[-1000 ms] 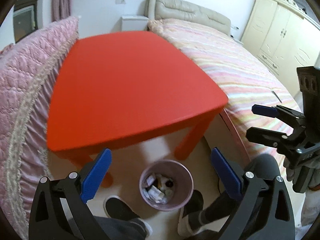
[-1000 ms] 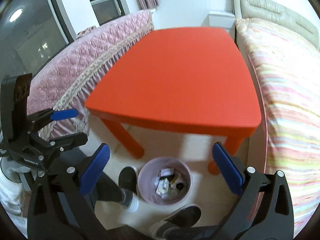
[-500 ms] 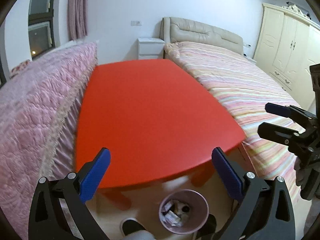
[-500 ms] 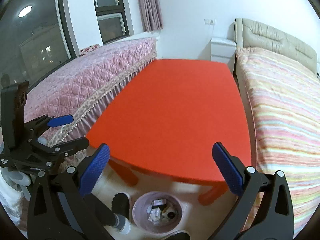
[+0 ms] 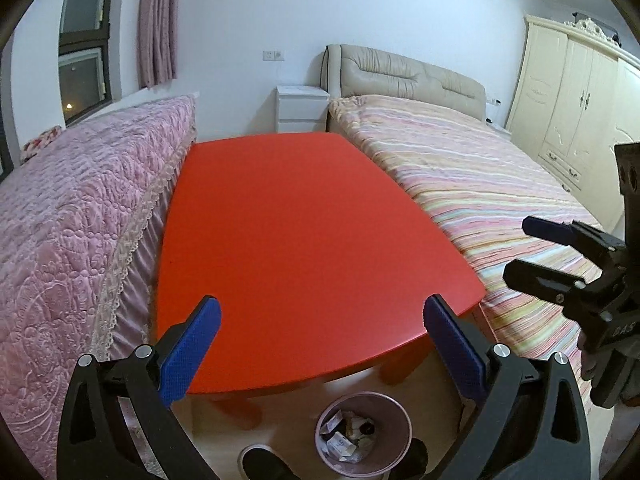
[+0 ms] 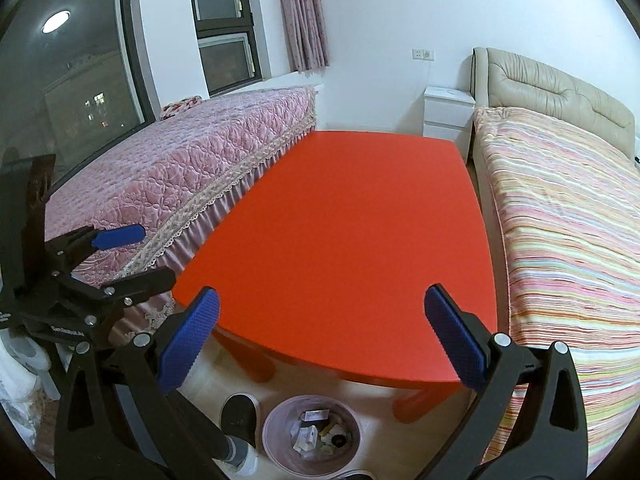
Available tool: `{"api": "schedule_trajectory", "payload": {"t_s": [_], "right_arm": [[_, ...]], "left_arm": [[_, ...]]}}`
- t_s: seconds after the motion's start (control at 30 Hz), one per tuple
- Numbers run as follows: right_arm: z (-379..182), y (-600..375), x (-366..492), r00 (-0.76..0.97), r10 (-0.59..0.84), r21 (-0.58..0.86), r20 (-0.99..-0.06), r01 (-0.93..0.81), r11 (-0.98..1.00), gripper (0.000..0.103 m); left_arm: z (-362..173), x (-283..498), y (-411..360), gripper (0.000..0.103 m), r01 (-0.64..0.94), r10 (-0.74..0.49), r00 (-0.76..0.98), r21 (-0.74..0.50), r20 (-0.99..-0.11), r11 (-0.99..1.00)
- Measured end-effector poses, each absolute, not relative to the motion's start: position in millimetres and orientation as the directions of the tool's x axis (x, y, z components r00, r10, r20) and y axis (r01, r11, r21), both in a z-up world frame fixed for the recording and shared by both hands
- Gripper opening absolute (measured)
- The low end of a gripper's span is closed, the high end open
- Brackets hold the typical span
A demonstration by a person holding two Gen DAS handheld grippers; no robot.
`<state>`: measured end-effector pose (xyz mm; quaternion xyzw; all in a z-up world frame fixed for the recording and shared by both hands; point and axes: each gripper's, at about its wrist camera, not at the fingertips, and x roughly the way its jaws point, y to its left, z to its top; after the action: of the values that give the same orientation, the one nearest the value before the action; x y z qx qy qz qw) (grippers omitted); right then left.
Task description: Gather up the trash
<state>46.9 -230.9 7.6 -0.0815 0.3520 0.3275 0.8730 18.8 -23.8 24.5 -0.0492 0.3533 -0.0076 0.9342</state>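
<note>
Left hand-held gripper [image 5: 320,344]: jaws spread wide, nothing held. Right hand-held gripper [image 6: 320,340]: same, wide apart, empty. Both above near edge of red worktop [image 5: 304,240]. Trash [image 5: 352,436]: crumpled white wrappers, paper scraps, inside pale pink bin [image 5: 363,432] on floor, below and between the blue fingertips [image 5: 192,344].

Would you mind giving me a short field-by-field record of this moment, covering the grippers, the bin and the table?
left gripper: open, holding nothing, above the table's near edge
right gripper: open, holding nothing, alongside the left
trash bin: pink, on the floor below the table's near edge, paper scraps inside
red table: no trash visible on top
surroundings: pink quilted bed on the left, striped bed on the right
</note>
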Motion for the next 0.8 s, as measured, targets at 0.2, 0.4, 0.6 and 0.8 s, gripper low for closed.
{"api": "schedule_trajectory", "payload": {"t_s": [0.2, 0.4, 0.6, 0.8], "right_arm": [[7.8, -230.9, 46.9, 0.538, 0.513, 0.087, -0.669, -0.629, 0.773, 0.100], [7.1, -231.4, 46.7, 0.540, 0.509, 0.083, -0.670, -0.626, 0.775, 0.100], [6.8, -231.0, 46.5, 0.540, 0.509, 0.084, -0.671, -0.626, 0.775, 0.100], [6.8, -231.4, 46.7, 0.540, 0.509, 0.084, -0.670, -0.627, 0.775, 0.100]], "left_arm": [[25.5, 17.3, -23.4, 0.097, -0.022, -0.048, 0.748, -0.098, -0.662, 0.995], [23.9, 16.9, -24.0, 0.097, -0.023, -0.047, 0.744, -0.096, -0.667, 0.995], [23.2, 17.1, -24.5, 0.097, -0.021, -0.049, 0.742, -0.095, -0.668, 0.995], [22.9, 17.5, -24.0, 0.097, -0.021, -0.049, 0.742, -0.096, -0.669, 0.995]]}}
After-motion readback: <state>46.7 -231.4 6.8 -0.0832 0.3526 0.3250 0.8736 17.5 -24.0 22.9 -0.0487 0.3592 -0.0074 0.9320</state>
